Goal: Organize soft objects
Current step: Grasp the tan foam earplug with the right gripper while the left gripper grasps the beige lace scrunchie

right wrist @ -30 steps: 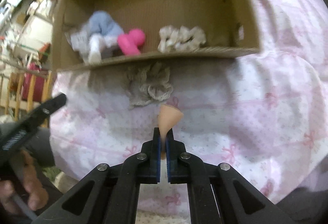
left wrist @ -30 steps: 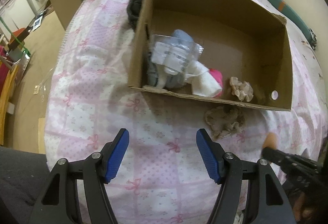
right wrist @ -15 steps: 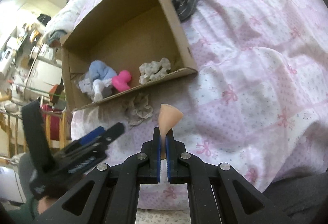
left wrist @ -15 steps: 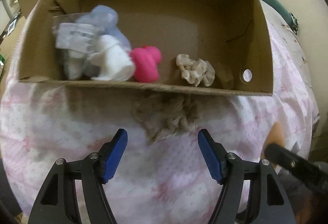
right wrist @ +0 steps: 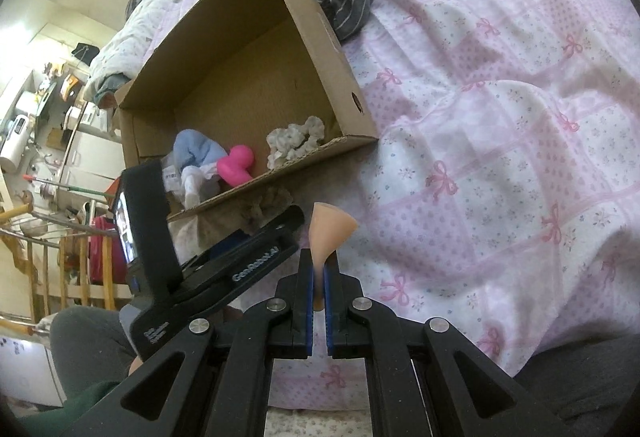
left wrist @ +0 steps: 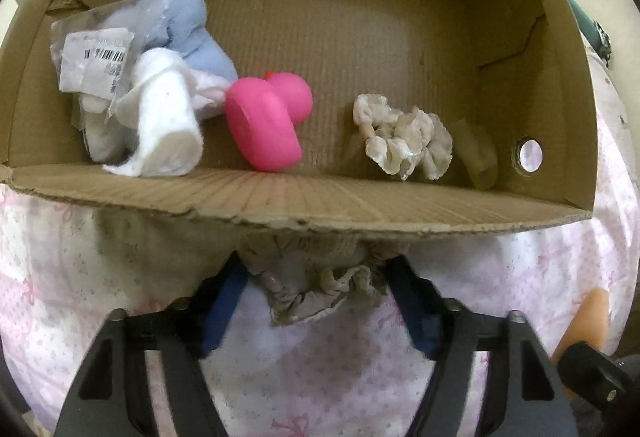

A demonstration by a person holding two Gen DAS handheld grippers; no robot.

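A beige scrunchie (left wrist: 316, 289) lies on the pink bedspread against the front wall of the cardboard box (left wrist: 360, 205). My left gripper (left wrist: 316, 277) is open, its blue fingers on either side of the scrunchie; the scrunchie also shows in the right wrist view (right wrist: 266, 207). The box holds a pink rubber duck (left wrist: 268, 121), a white scrunchie (left wrist: 404, 141), and a bagged blue and white plush bundle (left wrist: 152, 77). My right gripper (right wrist: 319, 265) is shut on a peach cone-shaped piece (right wrist: 330, 229), held above the bed right of the box (right wrist: 256, 53).
A dark striped cloth (right wrist: 344, 1) lies behind the box's far corner. The pink patterned bedspread (right wrist: 500, 117) stretches to the right. Room furniture and shelves (right wrist: 44, 125) stand beyond the bed's left edge.
My left gripper has moved forward to the box's front wall until its open fingers flank the beige scrunchie. My right gripper has swung back and right, still holding the peach cone.
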